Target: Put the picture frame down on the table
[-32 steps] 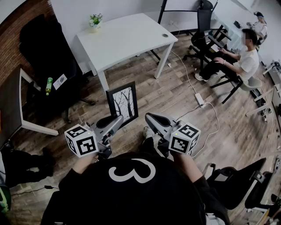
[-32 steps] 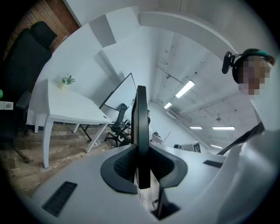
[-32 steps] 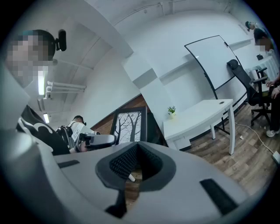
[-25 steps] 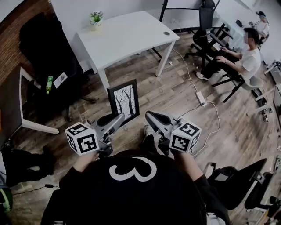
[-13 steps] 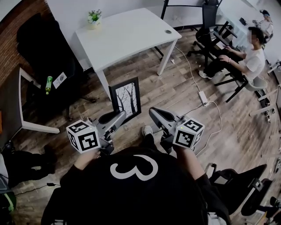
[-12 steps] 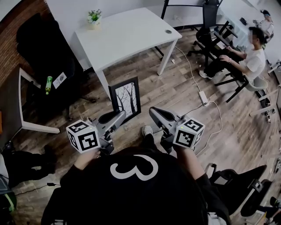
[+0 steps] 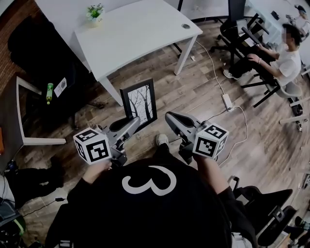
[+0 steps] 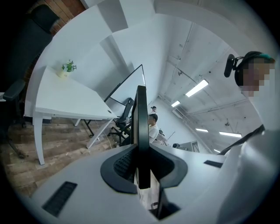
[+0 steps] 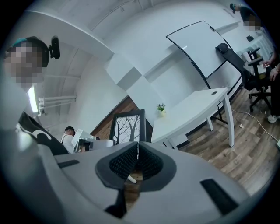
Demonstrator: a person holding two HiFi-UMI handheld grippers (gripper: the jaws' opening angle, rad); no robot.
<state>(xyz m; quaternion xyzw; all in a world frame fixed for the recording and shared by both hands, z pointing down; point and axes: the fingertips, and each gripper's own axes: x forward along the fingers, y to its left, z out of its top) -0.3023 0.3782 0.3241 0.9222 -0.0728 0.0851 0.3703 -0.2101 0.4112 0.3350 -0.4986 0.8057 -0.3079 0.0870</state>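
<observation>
Wooden plank flooring point(image 7: 193, 104) in brown fills most of the head view. A white rectangular desk point(image 7: 135, 34) on white legs is seen at 12 o'clock. A black padded office chair point(image 7: 43, 53) is placed at 10 o'clock, and a person in a white shirt point(image 7: 286, 58) is seated at 2 o'clock.

A black rectangular picture frame with a bare-tree print point(image 7: 139, 102) is held upright just above the centre, toward 12 o'clock. It is not on the desk; it is carried over the floor, near the desk's closest leg. Its lower edge is pinched by the left gripper point(image 7: 134, 122), which reaches in from 8 o'clock.

In the left gripper view the picture frame point(image 8: 141, 127) is seen edge-on, rising from between the jaws of the left gripper point(image 8: 141, 153), which are clamped against its two faces. The desk point(image 8: 65, 98) is seen at 9 o'clock there.

The right gripper point(image 7: 170, 117) is held just beside the frame at 4 o'clock of it, apart from it. In the right gripper view the jaws of the right gripper point(image 9: 138, 146) are pressed together with nothing gripped. The picture frame point(image 9: 127, 127) is seen at 12 o'clock beyond them and the desk point(image 9: 192, 109) at 2 o'clock.

A small green plant in a white pot point(image 7: 94, 10) is set on the desk's far corner at 11 o'clock. A green plastic bottle point(image 7: 49, 93) is seen on the chair at 9 o'clock.
</observation>
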